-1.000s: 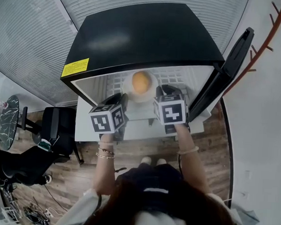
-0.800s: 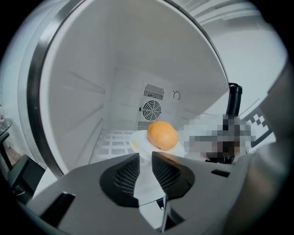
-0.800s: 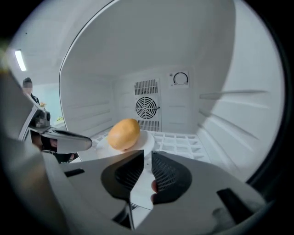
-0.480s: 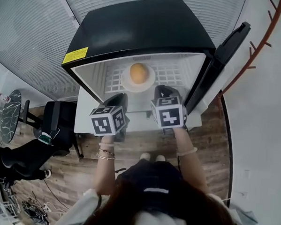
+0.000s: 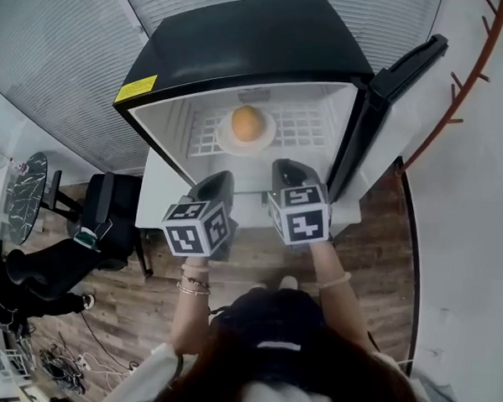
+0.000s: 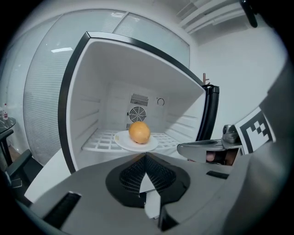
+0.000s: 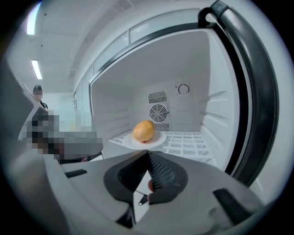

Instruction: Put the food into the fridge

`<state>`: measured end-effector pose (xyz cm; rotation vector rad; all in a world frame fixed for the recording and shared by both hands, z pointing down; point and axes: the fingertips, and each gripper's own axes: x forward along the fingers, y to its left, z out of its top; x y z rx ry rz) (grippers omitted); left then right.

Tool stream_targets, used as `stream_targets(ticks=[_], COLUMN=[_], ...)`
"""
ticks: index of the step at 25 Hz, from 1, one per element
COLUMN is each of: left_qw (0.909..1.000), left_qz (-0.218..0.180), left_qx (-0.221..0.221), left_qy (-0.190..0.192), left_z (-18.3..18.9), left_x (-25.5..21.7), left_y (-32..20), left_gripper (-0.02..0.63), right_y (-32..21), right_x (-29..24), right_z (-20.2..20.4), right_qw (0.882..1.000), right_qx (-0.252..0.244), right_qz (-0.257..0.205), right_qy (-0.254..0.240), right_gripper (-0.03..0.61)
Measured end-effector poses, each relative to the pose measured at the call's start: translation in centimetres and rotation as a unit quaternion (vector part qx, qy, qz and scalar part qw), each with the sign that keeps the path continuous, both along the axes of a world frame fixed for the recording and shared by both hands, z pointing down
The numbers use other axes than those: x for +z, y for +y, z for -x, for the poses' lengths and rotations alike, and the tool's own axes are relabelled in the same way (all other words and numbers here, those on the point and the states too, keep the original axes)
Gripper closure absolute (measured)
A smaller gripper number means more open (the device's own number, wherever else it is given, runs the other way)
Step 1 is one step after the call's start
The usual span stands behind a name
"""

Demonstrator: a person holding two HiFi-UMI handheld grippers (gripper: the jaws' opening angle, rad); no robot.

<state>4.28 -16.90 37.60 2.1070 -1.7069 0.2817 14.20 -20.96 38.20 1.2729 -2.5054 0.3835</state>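
Note:
A round orange-yellow food item [image 5: 248,123] lies on a white plate [image 5: 223,141] on the wire shelf [image 5: 307,128] inside the open fridge [image 5: 251,45]. Both gripper views show it deep in the cavity, the food [image 6: 139,132] [image 7: 144,131] in front of the fan grille. My left gripper [image 5: 220,179] and right gripper [image 5: 288,168] hang side by side just outside the fridge opening, well short of the plate. The left gripper [image 6: 145,156] and the right gripper [image 7: 148,154] have their jaws closing tip to tip, with nothing between them.
The fridge door [image 5: 393,92] stands swung open at the right. A black chair [image 5: 107,222] and a dark round table [image 5: 18,199] stand to the left on the wood floor. A reddish rack [image 5: 470,77] runs along the right wall. A person [image 7: 37,94] stands far off.
Both grippers have drawn back out of the fridge toward me, leaving the plate with the food on the shelf. Their jaws have come together.

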Motion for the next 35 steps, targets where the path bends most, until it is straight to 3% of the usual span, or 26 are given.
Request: stream_targets(ticks=[10,19,29,35], left_qw=[0.9987,0.9978,0.9958,0.9935], left_qz=[-0.023,-0.047,-0.079,-0.104], left_qx=[0.046,0.047,0.046,0.046], left_qy=[-0.001,-0.003,-0.009,-0.014], left_z=[-2.0,-0.6,-0.5,-0.9], left_x=[0.4,-0.2,-1.2,-2.7], left_y=[3.2,9.3,14.7,18.0], left_gripper=[0.611,0.612,0.612,0.612], right_y=[3.6,9.7,17.0,20.5], right_x=[-1.1,-1.6,-4.4,-5.5], right_z=[-0.4,0.7,0.5,0.8], right_qw=[0.999,0.998,0.987,0.983], right_qx=[0.012,0.034,0.03,0.014], right_qz=[-0.033,-0.048,-0.156,-0.185], right_qy=[-0.03,-0.034,-0.023,-0.011], right_gripper=[0.578,0.58,0.583,0.583])
